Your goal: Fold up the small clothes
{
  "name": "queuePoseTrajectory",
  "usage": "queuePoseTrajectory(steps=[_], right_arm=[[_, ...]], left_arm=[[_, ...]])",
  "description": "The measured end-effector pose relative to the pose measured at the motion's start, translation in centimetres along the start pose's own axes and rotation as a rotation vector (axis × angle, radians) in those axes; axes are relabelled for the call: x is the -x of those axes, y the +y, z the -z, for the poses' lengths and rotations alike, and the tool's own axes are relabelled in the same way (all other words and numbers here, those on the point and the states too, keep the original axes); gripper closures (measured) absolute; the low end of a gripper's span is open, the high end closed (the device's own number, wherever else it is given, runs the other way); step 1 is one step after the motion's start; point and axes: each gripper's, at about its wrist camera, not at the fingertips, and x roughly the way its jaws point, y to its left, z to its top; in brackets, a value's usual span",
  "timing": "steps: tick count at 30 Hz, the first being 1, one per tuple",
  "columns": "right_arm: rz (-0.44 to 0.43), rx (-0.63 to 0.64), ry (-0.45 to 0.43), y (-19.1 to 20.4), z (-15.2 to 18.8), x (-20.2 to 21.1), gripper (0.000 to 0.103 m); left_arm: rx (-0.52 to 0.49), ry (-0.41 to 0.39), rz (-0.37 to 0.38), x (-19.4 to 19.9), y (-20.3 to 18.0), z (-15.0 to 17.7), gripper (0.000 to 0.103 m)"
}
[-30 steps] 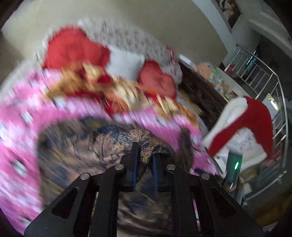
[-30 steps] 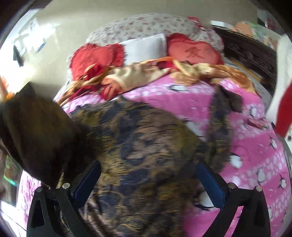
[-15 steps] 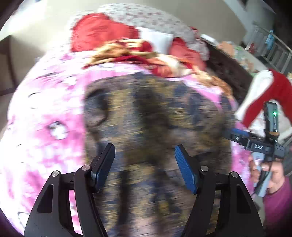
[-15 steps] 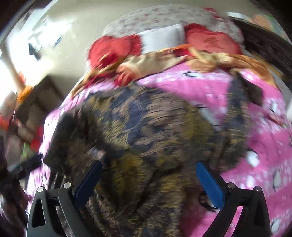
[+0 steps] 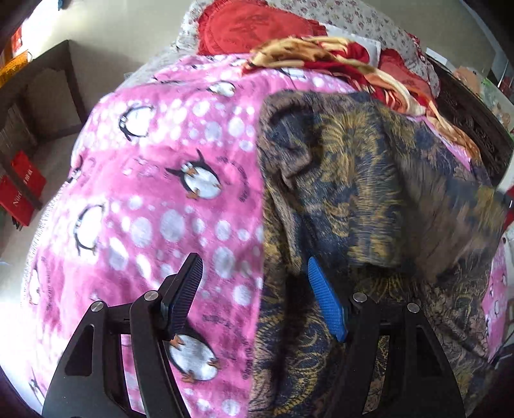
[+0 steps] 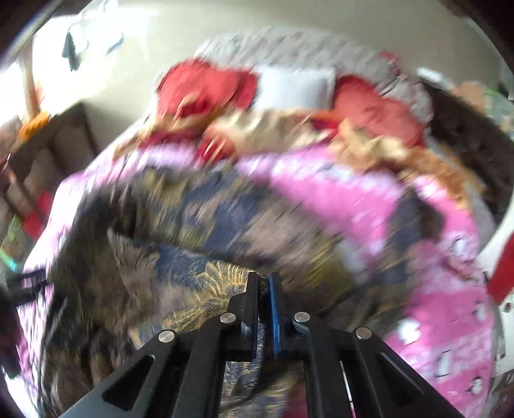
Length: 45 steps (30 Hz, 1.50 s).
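Note:
A brown, gold and navy patterned garment [image 5: 353,180] lies spread on a pink penguin blanket [image 5: 160,193]. My left gripper [image 5: 253,273] is open and empty, hovering over the garment's left edge where it meets the blanket. In the blurred right wrist view, my right gripper [image 6: 263,283] is shut on a fold of the patterned garment [image 6: 192,231] and lifts it. That lifted flap shows blurred at the right of the left wrist view [image 5: 449,218].
Red heart-shaped pillows [image 5: 257,25] and a gold and red cloth [image 5: 337,61] lie at the bed's head. A dark wooden bed frame [image 5: 475,128] runs along the right. A dark cabinet [image 5: 41,93] and red bags [image 5: 19,189] stand on the floor at left.
My left gripper let go of the garment, opened and swung left to its edge. My right gripper went from open to shut on a fold and is moving it.

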Motion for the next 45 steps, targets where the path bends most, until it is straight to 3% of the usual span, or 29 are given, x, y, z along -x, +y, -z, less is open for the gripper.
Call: queuePoseTrajectory(steps=[3,5,7,8,9,11,13,16,17,21,23,25,26,27,28,32,34,36,38,40,41,42,45], right_arm=[[0.155,-0.032,-0.009,-2.2,-1.5,-0.1,0.098],[0.256,-0.042,0.041,-3.4,-1.7,-2.0,0.098],[0.255,-0.052,0.123,-4.0,-1.9,-4.3,0.095],[0.206,-0.075,0.127,-3.8,-2.1,-4.3,0.086],[0.137,-0.102,0.099,-3.3,-2.4,-3.7,0.059],[0.007,-0.107,0.0,-0.7,-3.4,-1.9,0.03],[-0.184,-0.014,-0.061,4.5,-4.7,-1.0,0.029],[-0.411,0.178,-0.011,13.4,-5.8,-2.1,0.03],[-0.45,0.229,-0.012,16.1,-6.0,-2.8,0.032],[-0.439,0.432,-0.019,24.6,-6.9,-6.5,0.037],[-0.423,0.51,0.036,27.5,-7.6,-9.4,0.038],[-0.439,0.56,0.151,28.8,-7.5,-12.2,0.062],[-0.432,0.587,0.194,29.1,-7.6,-13.5,0.088],[-0.4,0.609,0.207,29.4,-7.4,-14.3,0.094],[-0.401,0.602,0.19,29.3,-7.7,-14.5,0.095],[-0.572,0.421,0.109,28.8,-10.6,-13.4,0.096],[-0.625,0.353,0.104,29.8,-11.8,-14.4,0.096],[-0.601,0.337,0.11,31.5,-11.9,-16.2,0.096],[-0.577,0.314,0.13,32.0,-11.5,-17.4,0.095],[-0.602,0.251,0.139,30.9,-11.3,-16.9,0.086],[-0.613,0.23,0.126,29.7,-11.3,-16.0,0.069],[-0.608,0.231,0.107,28.4,-10.7,-14.4,0.059],[-0.54,0.301,0.024,24.5,-9.2,-10.5,0.059]], left_arm=[[-0.036,0.012,-0.031,-0.5,-0.7,0.7,0.035],[-0.052,0.026,-0.075,-1.0,-0.7,1.0,0.035],[-0.045,0.039,-0.095,-1.4,-0.5,1.0,0.035],[-0.034,0.033,-0.087,-1.4,-0.3,1.0,0.035],[-0.028,0.029,-0.082,-1.5,-0.1,0.8,0.035],[-0.026,0.029,-0.076,-1.6,0.1,0.7,0.035],[-0.023,0.027,-0.07,-1.6,0.2,0.7,0.035],[0.003,0.007,-0.047,-1.4,0.9,0.8,0.034],[0.015,0.005,-0.036,-1.2,1.1,1.0,0.035],[0.07,-0.011,0.012,-1.0,1.9,0.9,0.035],[0.076,-0.021,0.027,-1.0,2.1,1.0,0.035],[0.076,-0.032,0.035,-1.0,2.1,1.1,0.035],[0.076,-0.041,0.045,-1.0,2.2,1.1,0.035],[0.079,-0.049,0.058,-0.9,2.4,1.2,0.035],[0.085,-0.06,0.079,-0.8,2.7,1.2,0.035],[0.187,-0.129,0.178,0.4,5.7,1.3,0.035],[0.236,-0.123,0.183,0.7,7.0,1.1,0.035],[0.26,-0.102,0.194,0.8,7.6,0.9,0.035],[0.251,-0.112,0.159,1.6,7.5,0.7,0.035],[0.226,-0.128,0.13,2.4,7.1,0.4,0.035],[0.224,-0.136,0.122,2.7,7.0,0.2,0.035],[0.226,-0.153,0.122,3.1,6.8,-0.1,0.035],[0.215,-0.174,0.117,3.1,5.9,-0.9,0.035]])
